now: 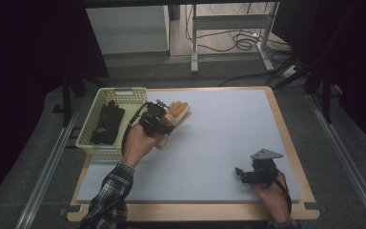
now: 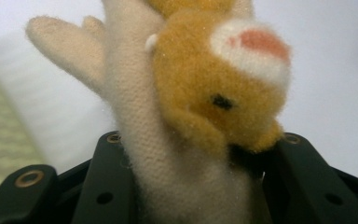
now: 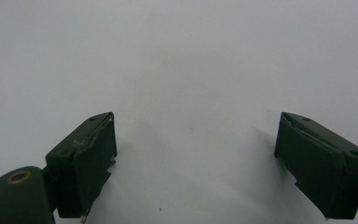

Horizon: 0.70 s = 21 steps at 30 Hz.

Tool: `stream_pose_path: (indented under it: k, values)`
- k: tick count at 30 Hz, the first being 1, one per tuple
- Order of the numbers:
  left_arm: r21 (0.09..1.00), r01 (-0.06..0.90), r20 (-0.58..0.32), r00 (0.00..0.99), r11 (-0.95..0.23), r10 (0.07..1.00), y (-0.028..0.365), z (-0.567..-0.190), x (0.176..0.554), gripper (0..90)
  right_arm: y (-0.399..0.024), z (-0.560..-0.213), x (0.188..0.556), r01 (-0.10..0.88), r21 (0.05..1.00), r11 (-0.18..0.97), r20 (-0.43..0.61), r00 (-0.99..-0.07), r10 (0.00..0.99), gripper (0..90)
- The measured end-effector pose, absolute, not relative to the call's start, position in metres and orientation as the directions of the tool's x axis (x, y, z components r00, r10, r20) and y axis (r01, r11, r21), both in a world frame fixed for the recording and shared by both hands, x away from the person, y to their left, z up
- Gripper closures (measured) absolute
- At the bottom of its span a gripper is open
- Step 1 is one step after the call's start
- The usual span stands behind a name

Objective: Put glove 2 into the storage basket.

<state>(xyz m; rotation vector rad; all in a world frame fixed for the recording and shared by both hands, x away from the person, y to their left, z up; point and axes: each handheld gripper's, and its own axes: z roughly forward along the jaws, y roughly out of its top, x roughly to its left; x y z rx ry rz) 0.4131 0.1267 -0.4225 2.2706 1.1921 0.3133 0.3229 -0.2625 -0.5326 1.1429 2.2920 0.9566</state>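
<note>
At the far left of the table stands a pale yellow basket with a black glove lying inside it. Just right of the basket, the left gripper is held by the person's left hand, whose plaid sleeve comes in from the near edge. Its jaws are clamped on a plush glove, cream with an orange animal face, which sticks out to the right and far side of the gripper, just beside the basket's right wall and over the grey mat.

In the left gripper view the plush glove stands straight up between the two black jaws: the cream knitted body is squeezed between them at the bottom, the orange face with its white and pink patch leans against the right jaw, and cream fingers spread toward the upper left. The basket shows blurred at the left edge.

Well apart, at the near right of the mat, the right gripper rests in the person's right hand, pointing left, with its grey three-cornered plate on top. In the right gripper view the right gripper has its jaws spread wide with nothing between them but bare mat.
</note>
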Motion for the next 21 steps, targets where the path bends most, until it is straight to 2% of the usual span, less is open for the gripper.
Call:
stream_pose_path:
  k: [11,21]
  values:
    - [0.599,0.726,-0.019,0.436,-0.338,0.9,0.189,-0.402,0.422,58.0,-0.262,-0.533,0.323,0.533,0.729,0.43,-0.052,-0.583,0.811,12.5]
    - [0.59,0.773,-0.006,0.292,-0.232,0.956,0.238,-0.41,0.436,57.4,-0.262,-0.533,0.323,0.533,0.729,0.43,-0.052,-0.583,0.811,12.5]
